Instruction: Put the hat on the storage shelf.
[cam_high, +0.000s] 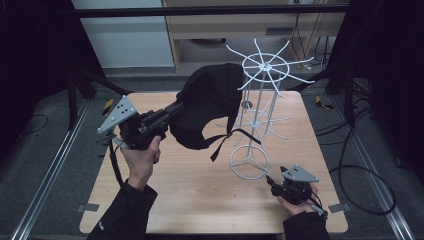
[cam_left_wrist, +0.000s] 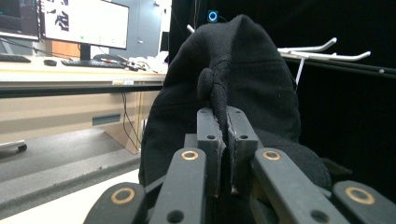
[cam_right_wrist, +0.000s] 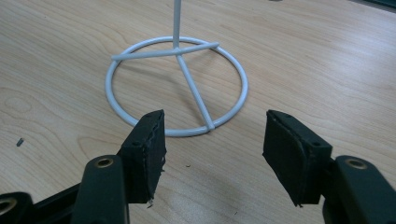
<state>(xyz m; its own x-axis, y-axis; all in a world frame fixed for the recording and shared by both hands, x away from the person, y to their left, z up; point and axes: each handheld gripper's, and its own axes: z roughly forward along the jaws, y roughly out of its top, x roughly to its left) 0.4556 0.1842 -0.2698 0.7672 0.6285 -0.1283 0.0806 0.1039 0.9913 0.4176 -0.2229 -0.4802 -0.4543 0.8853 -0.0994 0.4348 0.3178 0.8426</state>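
Note:
A black cap (cam_high: 207, 105) with a dangling strap hangs in the air over the table's middle, beside the top hooks of a white wire rack (cam_high: 264, 67). My left gripper (cam_high: 175, 107) is shut on a fold of the cap (cam_left_wrist: 233, 79); the fabric is pinched between the two pads (cam_left_wrist: 210, 135). The rack's round base (cam_high: 249, 162) stands on the wooden table. My right gripper (cam_high: 272, 181) rests low near the front right, just before that ring base (cam_right_wrist: 177, 84), with its jaws open and nothing between them (cam_right_wrist: 212, 154).
The wooden table (cam_high: 190, 200) has bare room at front and left. A lower tier of hooks (cam_high: 255, 122) sits on the rack's stem. Behind the table stand a desk with monitors (cam_left_wrist: 84, 21) and dark curtains.

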